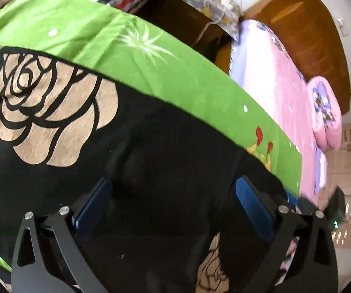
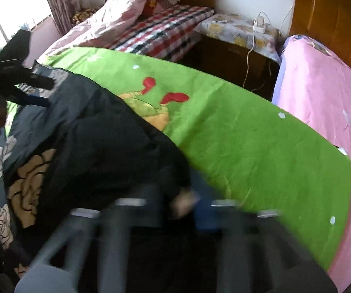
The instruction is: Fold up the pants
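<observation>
A: Item one, the pants [image 1: 151, 146]?
B: Black cloth with large tan rose prints, lying spread on the green sheet [image 1: 116, 46], which covered the bed. Taking the sheet as the landmark: the pants lay on its near part, the far strip of the sheet bare beyond them.

A: Left gripper [image 1: 173, 210]?
B: Above the pants, pointing steeply down. Its blue-padded fingers [image 1: 253, 210] stood wide apart, black cloth showing between them; neither pad pressed on anything that could be seen.

A: Right gripper [image 2: 187, 207]?
B: Heavily blurred in its own view. It sat at the pants' edge [image 2: 102, 146] where black cloth met the green sheet [image 2: 236, 141]. The fingers had drawn nearly together. A bit of cloth seemed to lie between them, but the blur did not let me tell whether it was gripped.

A: Surroundings, listed against the sheet?
B: Beyond its far edge, a checked red, white and black blanket [image 2: 165, 34]. Beside that, a dark nightstand [image 2: 226, 56] under a flowered cover, with a white charger and cable on it. To the sheet's right, a pink-covered bed [image 2: 321, 92] with a wooden headboard [image 2: 331, 17].
</observation>
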